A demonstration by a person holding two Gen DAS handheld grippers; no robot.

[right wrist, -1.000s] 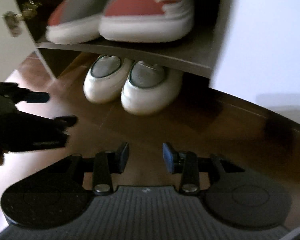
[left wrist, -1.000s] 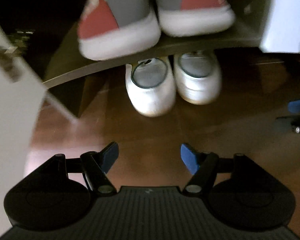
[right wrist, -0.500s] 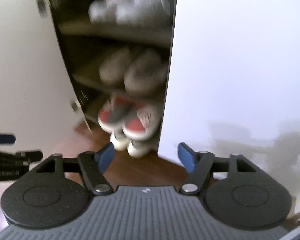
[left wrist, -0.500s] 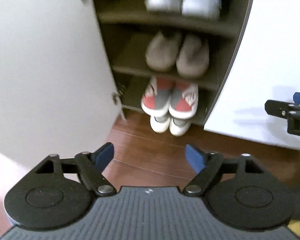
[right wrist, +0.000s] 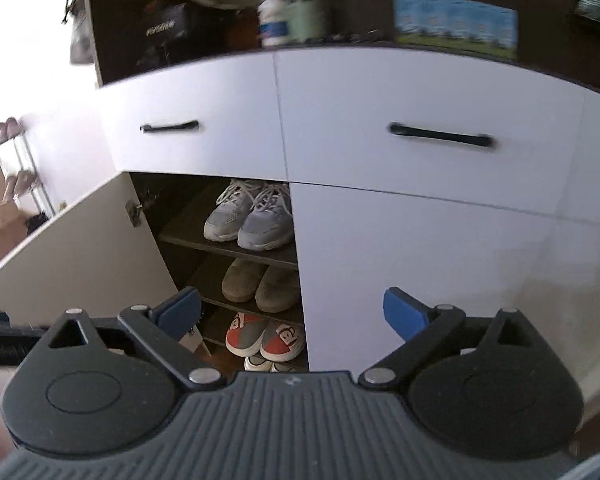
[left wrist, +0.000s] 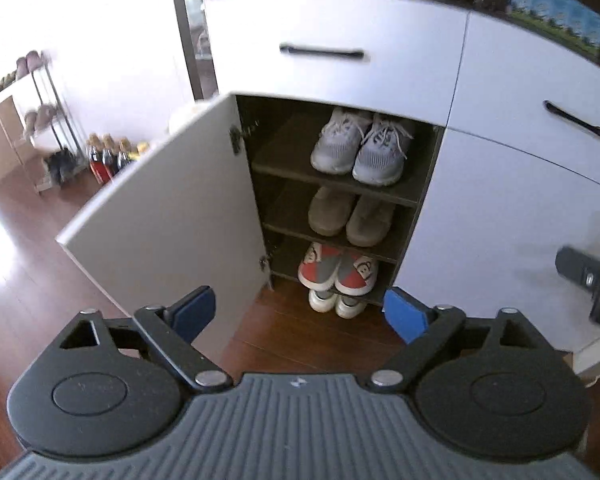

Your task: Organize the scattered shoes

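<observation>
A white shoe cabinet (left wrist: pixel 500 208) stands with its left door (left wrist: pixel 172 216) swung open. Inside, pairs sit side by side: grey sneakers (left wrist: pixel 360 146) on the top shelf, brown slippers (left wrist: pixel 350 214) below, red-and-grey shoes (left wrist: pixel 338 268) under those, and white shoes (left wrist: pixel 334 302) on the floor. The same pairs show in the right wrist view: grey sneakers (right wrist: pixel 250 220), brown slippers (right wrist: pixel 260 284), red-and-grey shoes (right wrist: pixel 264 336). My left gripper (left wrist: pixel 300 314) is open and empty, well back from the cabinet. My right gripper (right wrist: pixel 292 314) is open and empty too.
Two drawers with black handles (right wrist: pixel 440 136) top the cabinet; bottles and boxes (right wrist: pixel 292 16) stand on the shelf above. A wire rack (left wrist: pixel 32 120) with shoes and several bottles (left wrist: pixel 108 156) stand at the far left on the wooden floor (left wrist: pixel 28 280). The other gripper (left wrist: pixel 592 280) shows at the right edge.
Both grippers have pulled far back and up from the bottom shelf, so the whole cabinet is in view. The right gripper's jaws have opened wider. The shoes have not moved.
</observation>
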